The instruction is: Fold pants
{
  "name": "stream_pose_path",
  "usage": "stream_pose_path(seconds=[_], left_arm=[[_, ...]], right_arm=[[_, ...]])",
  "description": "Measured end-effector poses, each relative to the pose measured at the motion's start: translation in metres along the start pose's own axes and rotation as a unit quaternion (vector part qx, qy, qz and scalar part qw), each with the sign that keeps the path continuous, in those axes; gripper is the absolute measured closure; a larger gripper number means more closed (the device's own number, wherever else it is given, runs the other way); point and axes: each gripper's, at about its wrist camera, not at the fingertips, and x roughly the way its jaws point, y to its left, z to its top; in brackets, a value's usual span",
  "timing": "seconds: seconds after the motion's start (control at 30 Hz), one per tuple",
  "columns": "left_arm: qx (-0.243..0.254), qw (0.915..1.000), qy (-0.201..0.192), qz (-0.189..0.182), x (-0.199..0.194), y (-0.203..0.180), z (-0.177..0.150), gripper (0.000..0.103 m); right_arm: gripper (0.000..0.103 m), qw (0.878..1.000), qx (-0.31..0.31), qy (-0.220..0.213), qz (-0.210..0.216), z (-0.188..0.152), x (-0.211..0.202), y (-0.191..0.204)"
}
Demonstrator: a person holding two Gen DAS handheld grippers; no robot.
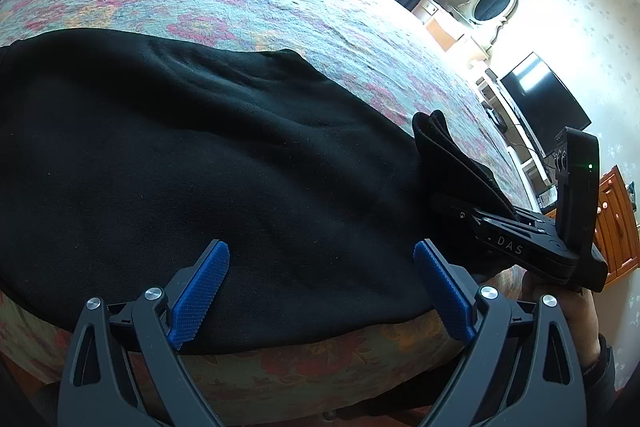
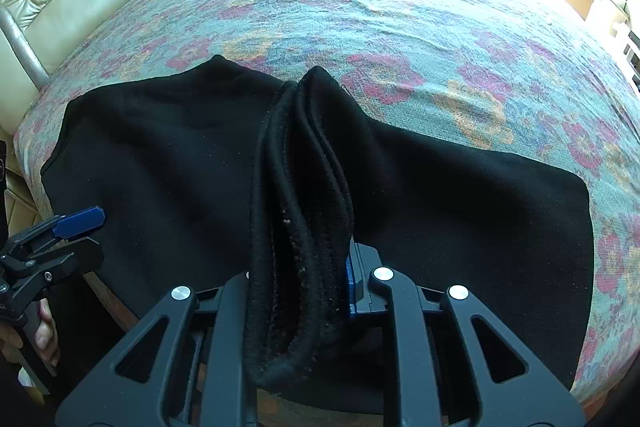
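Spread flat across the near edge of a floral bedspread (image 2: pixel 440 27), black pants (image 1: pixel 200 167), thick and fleecy. At left, left gripper (image 1: pixel 320 291) hovering wide open over the cloth, nothing between its blue pads (image 1: pixel 200 291). At right, right gripper (image 2: pixel 300 291) clamped narrow on a bunched, doubled edge of the fabric, lifted in a ridge. Soft, limp and likely to sag and drag rather than slide. Best taken at seams, waistband or hem corners, where layers bunch thick enough to pinch.
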Motion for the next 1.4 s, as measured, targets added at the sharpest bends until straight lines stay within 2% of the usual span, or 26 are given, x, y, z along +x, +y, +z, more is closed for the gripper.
stream_pose_path(seconds=[0.33, 0.57, 0.8, 0.93, 1.07, 1.2, 1.3, 1.4], left_arm=[[-0.003, 1.0000, 0.000, -0.004, -0.001, 0.002, 0.000, 0.011], [-0.009, 0.9999, 0.001, -0.008, -0.002, 0.005, 0.001, 0.010], [-0.019, 0.9997, 0.000, -0.014, -0.002, 0.009, 0.003, 0.010], [-0.020, 0.9997, -0.001, -0.015, -0.003, 0.010, 0.004, 0.010], [-0.023, 0.9996, -0.001, -0.016, -0.004, 0.011, 0.005, 0.010], [-0.033, 0.9993, -0.004, -0.018, -0.006, 0.013, 0.006, 0.010], [-0.039, 0.9990, -0.006, -0.021, -0.007, 0.017, 0.006, 0.010], [-0.036, 0.9991, -0.006, -0.020, -0.008, 0.018, 0.006, 0.010]], right_arm=[[0.085, 1.000, -0.024, 0.001, -0.015, -0.001, 0.005, 0.017], [0.079, 0.999, -0.034, 0.002, -0.014, -0.004, 0.010, 0.029], [0.070, 1.000, -0.025, -0.001, 0.007, -0.005, 0.010, 0.033], [0.063, 0.999, 0.011, -0.003, 0.046, -0.004, 0.009, 0.025], [0.052, 0.994, 0.045, -0.003, 0.097, -0.004, 0.007, 0.019], [0.048, 0.976, 0.101, 0.006, 0.190, -0.003, 0.011, 0.012], [0.042, 0.968, 0.124, 0.011, 0.218, -0.004, 0.014, 0.010], [0.042, 0.963, 0.134, 0.003, 0.234, -0.005, 0.009, 0.006]])
